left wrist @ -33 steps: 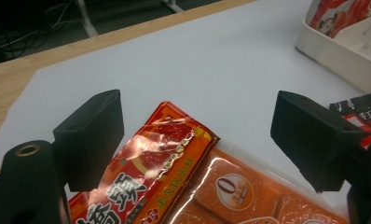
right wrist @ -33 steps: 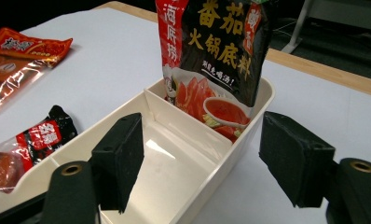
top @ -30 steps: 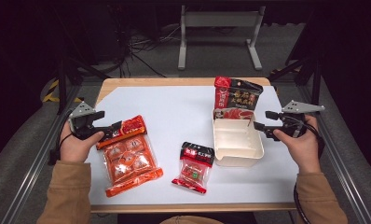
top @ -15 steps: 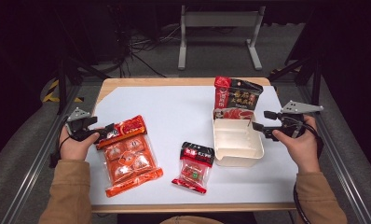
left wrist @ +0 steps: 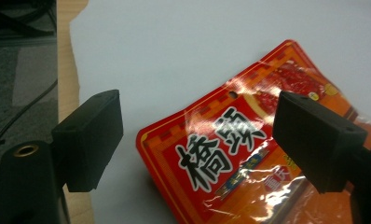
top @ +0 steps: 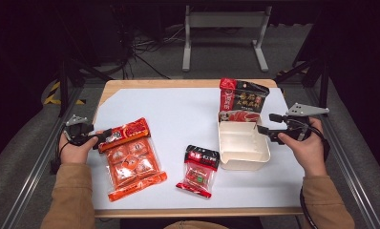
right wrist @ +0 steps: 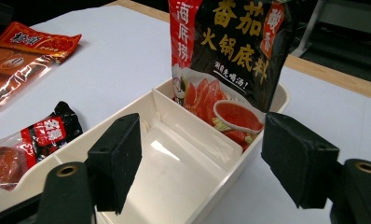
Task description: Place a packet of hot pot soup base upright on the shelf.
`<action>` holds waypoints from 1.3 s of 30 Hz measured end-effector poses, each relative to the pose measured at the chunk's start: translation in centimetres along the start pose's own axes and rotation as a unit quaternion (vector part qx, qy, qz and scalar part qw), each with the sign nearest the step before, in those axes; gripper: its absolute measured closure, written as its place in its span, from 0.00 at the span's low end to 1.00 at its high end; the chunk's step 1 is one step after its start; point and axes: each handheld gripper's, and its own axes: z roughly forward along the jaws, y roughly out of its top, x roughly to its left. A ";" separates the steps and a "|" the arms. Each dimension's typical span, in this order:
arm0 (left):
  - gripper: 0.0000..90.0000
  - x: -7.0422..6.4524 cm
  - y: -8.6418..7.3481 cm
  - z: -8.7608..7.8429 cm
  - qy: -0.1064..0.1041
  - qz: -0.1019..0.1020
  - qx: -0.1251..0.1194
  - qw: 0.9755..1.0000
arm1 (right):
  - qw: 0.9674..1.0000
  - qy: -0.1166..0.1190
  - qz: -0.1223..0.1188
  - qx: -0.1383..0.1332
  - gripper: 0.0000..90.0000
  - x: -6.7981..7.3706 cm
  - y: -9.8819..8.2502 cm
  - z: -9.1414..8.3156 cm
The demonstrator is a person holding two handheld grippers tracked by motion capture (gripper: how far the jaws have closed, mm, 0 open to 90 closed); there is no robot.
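Observation:
A large orange-red snack packet (top: 131,157) (left wrist: 221,158) lies flat at the left of the white table sheet. My left gripper (top: 104,137) (left wrist: 197,112) is low at the packet's upper left corner. Its jaws stand wide apart, either side of the printed header, without pressing it. A cream two-compartment box (top: 243,164) (right wrist: 165,177) sits at the right. A black and red pouch (top: 240,102) (right wrist: 230,46) stands upright in its far compartment; the near one is empty. My right gripper (top: 268,123) (right wrist: 204,135) is open, astride the box's right wall.
A small red and black packet (top: 200,169) (right wrist: 44,135) lies between the large packet and the box. The white sheet (top: 178,109) covers a wooden table with dark floor, cables and a metal stand beyond. Metal rails run along both sides.
My left gripper has sunk and drawn slightly left, toward the table's left edge. The packet, the box and my right gripper have stayed where they were.

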 end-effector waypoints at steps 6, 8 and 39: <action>0.19 0.4 -0.4 0.5 0.004 -0.008 0.018 1.000 | 1.000 0.003 -0.002 0.003 0.32 0.1 0.0 0.2; 0.19 0.5 -0.6 0.7 0.004 -0.013 0.024 1.000 | 1.000 0.005 0.000 0.005 0.32 0.1 0.0 0.3; 0.60 0.1 -1.0 0.7 -0.055 -0.006 0.040 0.998 | 1.000 0.015 0.003 0.013 0.30 0.2 -0.3 0.9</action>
